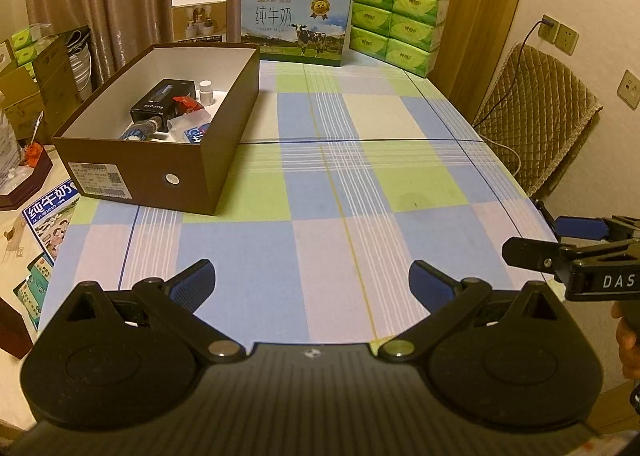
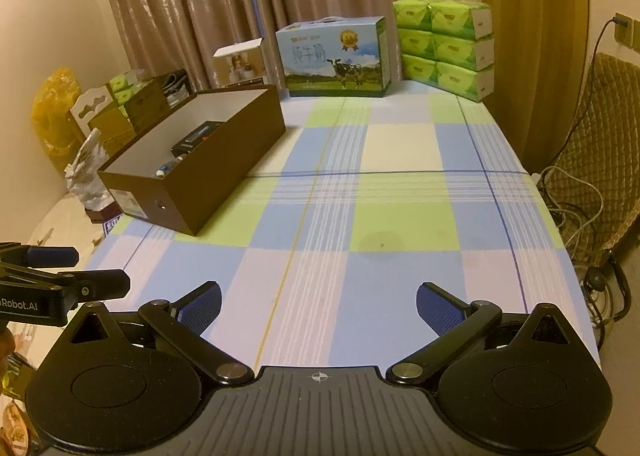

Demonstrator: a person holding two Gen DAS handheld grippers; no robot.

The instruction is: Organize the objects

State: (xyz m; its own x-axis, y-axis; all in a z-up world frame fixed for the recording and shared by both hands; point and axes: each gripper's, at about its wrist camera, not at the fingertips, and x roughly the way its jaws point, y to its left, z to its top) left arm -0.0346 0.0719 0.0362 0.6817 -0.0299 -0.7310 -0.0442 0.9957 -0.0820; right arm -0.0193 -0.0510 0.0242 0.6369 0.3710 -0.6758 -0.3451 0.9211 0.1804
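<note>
The left claw (image 1: 312, 284) hung low over the near end of the tabletop (image 1: 400, 135), its blue-padded fingers spread wide with nothing between them. The right claw (image 2: 318, 306) was beside it at much the same height, likewise spread wide and holding nothing. Each showed at the edge of the other's view, well apart.

A checked cloth in blue, green and pale squares covered the tabletop. Toward its far left stood a brown box (image 1: 160, 159) with no lid, white inside, set at a slant to the table edge. Inside it lay a black carton (image 1: 160, 101), a small white bottle (image 1: 206, 89) standing upright near the far end, a red packet (image 1: 186, 103) beside the carton, a dark blue tube (image 1: 140, 129) and a blue-and-white packet (image 1: 198, 133) near the front wall. From the right wrist view only the black carton and part of the tube showed above the box wall.

At the far edge of the tabletop stood a milk carton (image 1: 296, 29) with a cow printed on it, a stack of green tissue packs (image 1: 396, 23) to its right, and a small white-and-brown box (image 1: 199, 17) to its left.
</note>
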